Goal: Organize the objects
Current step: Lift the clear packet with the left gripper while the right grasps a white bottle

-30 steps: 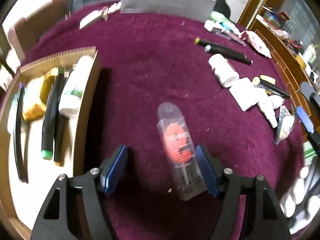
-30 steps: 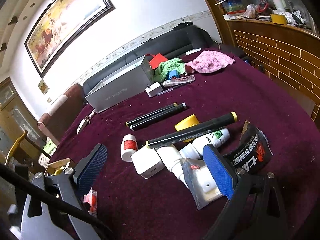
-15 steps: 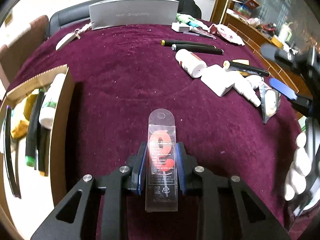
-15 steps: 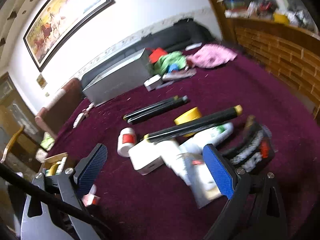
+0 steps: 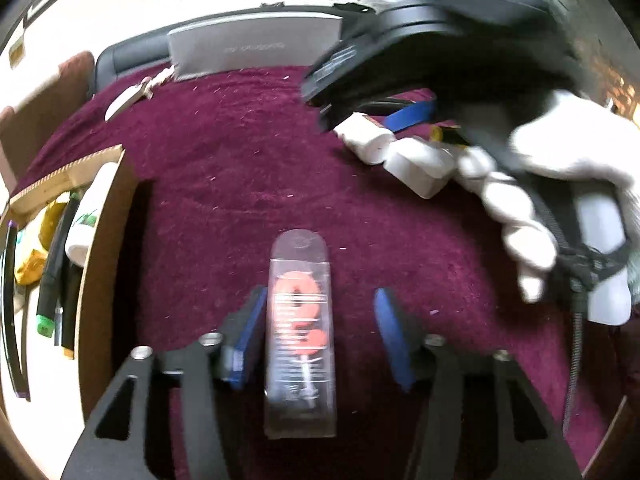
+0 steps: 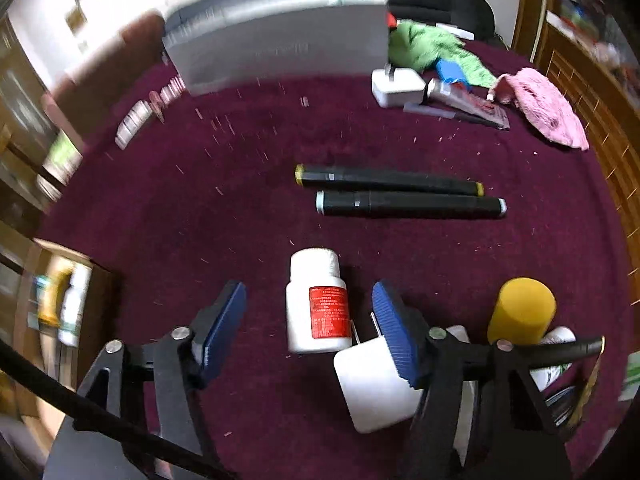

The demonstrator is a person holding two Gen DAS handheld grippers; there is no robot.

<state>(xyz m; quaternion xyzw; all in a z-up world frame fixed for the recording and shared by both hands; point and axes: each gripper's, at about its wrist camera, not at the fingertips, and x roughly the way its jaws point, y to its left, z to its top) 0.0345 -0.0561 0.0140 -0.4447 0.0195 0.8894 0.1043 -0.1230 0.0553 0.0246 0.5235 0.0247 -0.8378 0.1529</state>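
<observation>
A clear plastic pack with red pieces inside (image 5: 299,332) lies between the fingers of my left gripper (image 5: 320,340). The jaws stand apart: the left pad is next to the pack, the right pad well clear of it. My right gripper (image 6: 310,328) is open around a white bottle with a red label (image 6: 318,304) lying on the maroon cloth. In the left wrist view the right gripper's body and a white-gloved hand (image 5: 560,168) fill the upper right. A cardboard box (image 5: 100,240) at the left holds markers and a white bottle.
Two black markers (image 6: 400,192) lie beyond the white bottle. A white adapter (image 6: 376,384) and a yellow cap (image 6: 520,308) sit by my right finger. A grey box (image 6: 280,40), green cloth (image 6: 432,48), pink cloth (image 6: 544,108) and a tube stand at the far side.
My left gripper has opened off the clear pack it was shut on. My right gripper has moved down and left, over the white red-labelled bottle.
</observation>
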